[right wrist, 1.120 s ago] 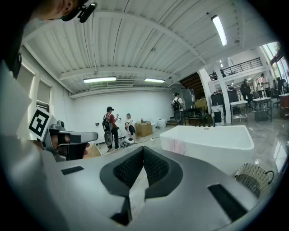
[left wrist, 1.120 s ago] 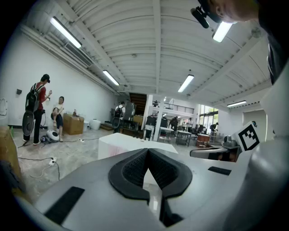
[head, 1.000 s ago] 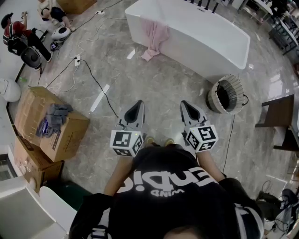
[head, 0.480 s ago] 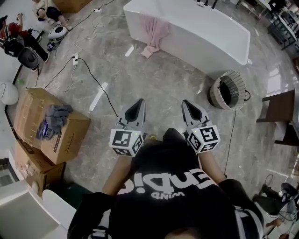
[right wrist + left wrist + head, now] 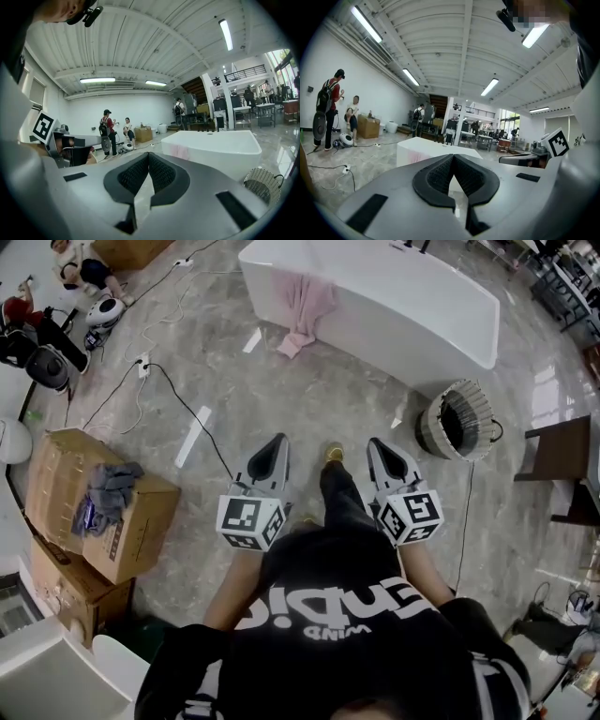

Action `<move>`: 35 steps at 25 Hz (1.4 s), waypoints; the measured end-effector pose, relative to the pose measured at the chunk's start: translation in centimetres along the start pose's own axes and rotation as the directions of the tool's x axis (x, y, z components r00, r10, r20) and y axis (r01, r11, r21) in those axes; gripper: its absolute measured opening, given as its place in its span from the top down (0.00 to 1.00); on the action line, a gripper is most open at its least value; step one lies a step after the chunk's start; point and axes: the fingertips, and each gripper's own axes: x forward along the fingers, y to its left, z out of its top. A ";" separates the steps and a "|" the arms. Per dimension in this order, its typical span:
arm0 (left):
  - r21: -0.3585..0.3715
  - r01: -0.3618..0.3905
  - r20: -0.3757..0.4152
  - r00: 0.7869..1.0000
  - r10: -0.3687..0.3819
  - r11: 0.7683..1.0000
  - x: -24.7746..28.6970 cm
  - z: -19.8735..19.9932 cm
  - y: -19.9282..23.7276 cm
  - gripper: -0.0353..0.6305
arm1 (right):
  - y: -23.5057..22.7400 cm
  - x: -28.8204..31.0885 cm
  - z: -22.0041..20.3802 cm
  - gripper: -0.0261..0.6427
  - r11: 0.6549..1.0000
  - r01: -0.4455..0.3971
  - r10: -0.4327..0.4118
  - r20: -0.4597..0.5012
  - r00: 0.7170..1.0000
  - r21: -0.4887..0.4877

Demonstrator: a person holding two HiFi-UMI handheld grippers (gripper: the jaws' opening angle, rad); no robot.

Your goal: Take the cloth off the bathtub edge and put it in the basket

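While the jaws of both grippers stand closed tip to tip with nothing between them, the cloth lies well apart from either. The left gripper (image 5: 453,157) shows its two dark ribbed pads meeting at the front edge, and the right gripper (image 5: 148,153) shows the same. In the head view the two are held side by side in front of the person's black shirt (image 5: 328,615), both pointing toward the bathtub. A leg and a yellowish shoe (image 5: 334,455) show on the floor between them.

Ahead of them stretches the grey marble floor (image 5: 309,399). Beyond it stands the white bathtub (image 5: 412,306), set at a slant across the top of the head view. The pink cloth (image 5: 307,304) is draped over the tub's near rim toward its left end. It hangs down the outer wall, and its lower end rests on the floor. The round woven basket (image 5: 457,426) stands upright on the floor just beside the tub's right end, its inside dark, well apart from the cloth and nearer the right gripper than the left.

Off to the left sit stacked cardboard boxes (image 5: 141,521) with a bundle of grey fabric (image 5: 112,486) on top. Black and white cables (image 5: 183,404) trail across the floor from there toward the far corner, where other people (image 5: 28,324) stand and sit among equipment. A dark brown piece of furniture (image 5: 562,465) stands at the right edge.
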 end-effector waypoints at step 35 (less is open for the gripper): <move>-0.015 -0.123 0.046 0.991 0.124 0.992 29.4 11.1 13.8 0.93 | -18.3 29.5 12.6 0.94 0.992 -0.128 0.128 0.013 0.992 -0.005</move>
